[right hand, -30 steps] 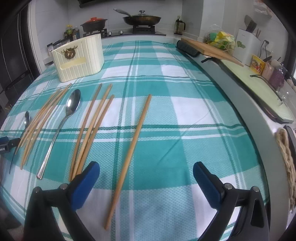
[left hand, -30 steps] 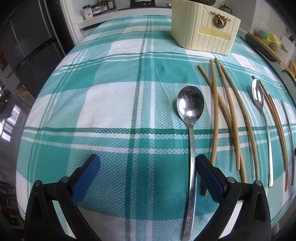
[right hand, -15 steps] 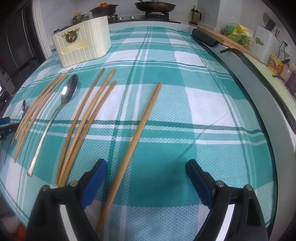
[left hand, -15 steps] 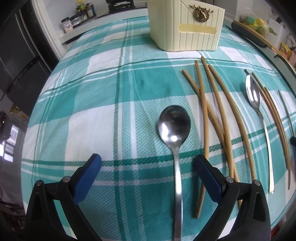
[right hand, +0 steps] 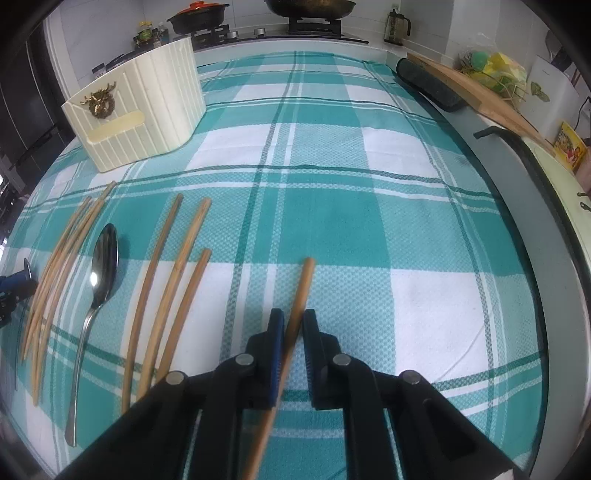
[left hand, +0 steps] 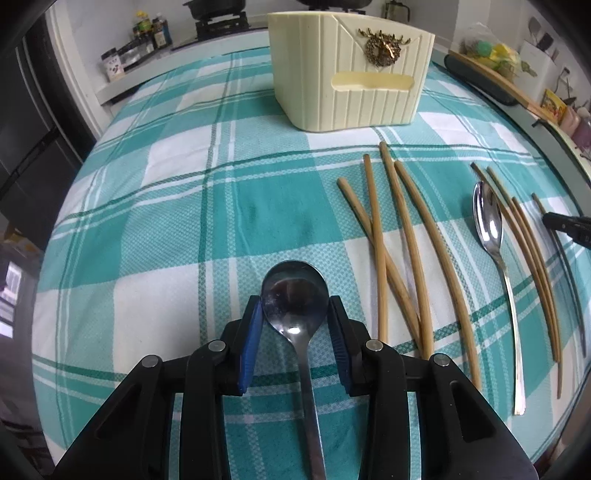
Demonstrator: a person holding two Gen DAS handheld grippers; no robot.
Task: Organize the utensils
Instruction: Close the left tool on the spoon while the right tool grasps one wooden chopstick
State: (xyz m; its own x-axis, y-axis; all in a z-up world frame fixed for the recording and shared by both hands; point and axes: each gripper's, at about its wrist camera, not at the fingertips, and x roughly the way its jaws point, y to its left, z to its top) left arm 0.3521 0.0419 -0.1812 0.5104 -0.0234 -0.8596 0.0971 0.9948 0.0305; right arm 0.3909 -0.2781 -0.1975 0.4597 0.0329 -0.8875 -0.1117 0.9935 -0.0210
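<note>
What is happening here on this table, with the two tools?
A person sorts utensils with two handheld grippers. The left gripper has its blue pads around the bowl of a metal spoon. The right gripper is shut on a single wooden chopstick. Another spoon and more chopsticks lie on the checked cloth, in front of the cream holder.

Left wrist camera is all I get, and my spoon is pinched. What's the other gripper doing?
Observer: The right gripper is shut on one chopstick that lies apart from the others.
Operator: Where is it pinching it?
Observer: Partway along. The chopstick's end pokes out past the fingers, pointing toward the stove.
Operator: Is anything on the stove?
Observer: A black pot with a red lid sits there, behind the cream holder.
</note>
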